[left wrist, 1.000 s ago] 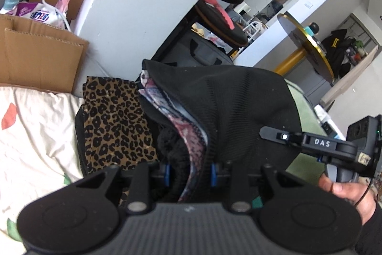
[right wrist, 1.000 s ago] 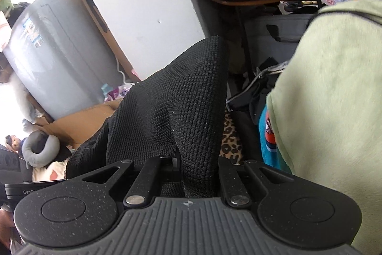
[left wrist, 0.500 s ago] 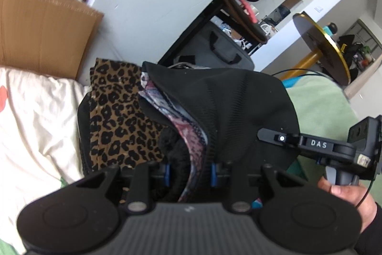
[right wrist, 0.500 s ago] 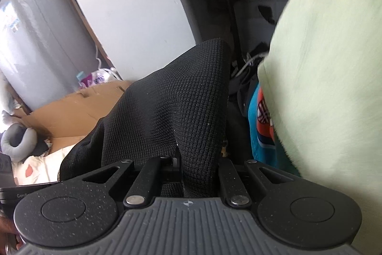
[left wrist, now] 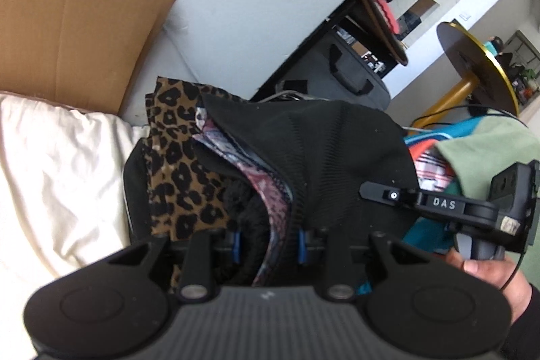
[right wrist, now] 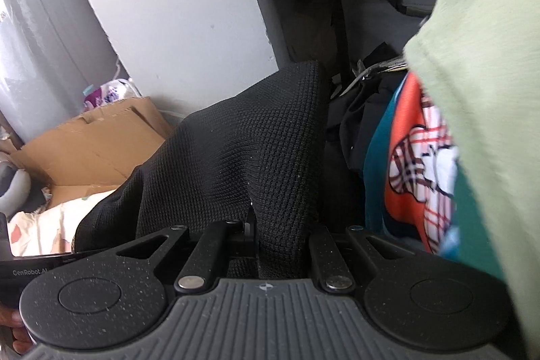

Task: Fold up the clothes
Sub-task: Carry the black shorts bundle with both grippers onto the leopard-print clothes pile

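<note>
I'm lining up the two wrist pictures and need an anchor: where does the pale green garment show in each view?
Left wrist view: the pale green garment sits at the right edge, above the other hand-held gripper, over teal and plaid cloth.
Right wrist view: the same garment fills the right side from top to bottom.
Shared landmark: the cardboard box, upper left in the left view, and at middle left in the right view.

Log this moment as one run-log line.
left gripper: shut on black garment | right gripper: shut on black garment | stage: carrying
</note>
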{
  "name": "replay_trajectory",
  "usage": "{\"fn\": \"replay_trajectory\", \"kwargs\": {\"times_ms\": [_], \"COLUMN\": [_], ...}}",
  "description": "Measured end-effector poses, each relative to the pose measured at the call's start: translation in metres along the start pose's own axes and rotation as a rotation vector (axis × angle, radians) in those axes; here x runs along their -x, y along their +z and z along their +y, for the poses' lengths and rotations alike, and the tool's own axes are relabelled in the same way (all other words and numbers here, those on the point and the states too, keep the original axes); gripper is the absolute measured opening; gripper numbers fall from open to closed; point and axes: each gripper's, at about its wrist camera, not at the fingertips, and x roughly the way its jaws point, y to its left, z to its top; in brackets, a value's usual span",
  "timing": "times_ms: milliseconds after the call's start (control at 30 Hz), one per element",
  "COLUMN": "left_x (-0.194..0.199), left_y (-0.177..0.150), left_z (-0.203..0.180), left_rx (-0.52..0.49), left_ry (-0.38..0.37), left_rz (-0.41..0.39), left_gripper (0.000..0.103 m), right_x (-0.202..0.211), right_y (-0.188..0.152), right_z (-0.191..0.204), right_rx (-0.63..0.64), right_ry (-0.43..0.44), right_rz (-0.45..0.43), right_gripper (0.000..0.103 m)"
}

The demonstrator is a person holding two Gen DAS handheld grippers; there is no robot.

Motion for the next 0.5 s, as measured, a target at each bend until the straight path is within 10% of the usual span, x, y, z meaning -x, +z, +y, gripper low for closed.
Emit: {"fn": "replay_trajectory", "kwargs": {"times_ms": [500], "left_x": [-0.032], "left_y": [0.018], "left_z": [0.037], "left_rx": [0.059], "left_ry": [0.061], "left_rz": [-0.042], "left_gripper": [0.031], "right_x": [-0.078], "right_y": [0.024], "right_z": [0.001], "right_rx": [0.09], "right_ry": [-0.004], "right_rz": [0.02], "right_gripper": [0.008]}}
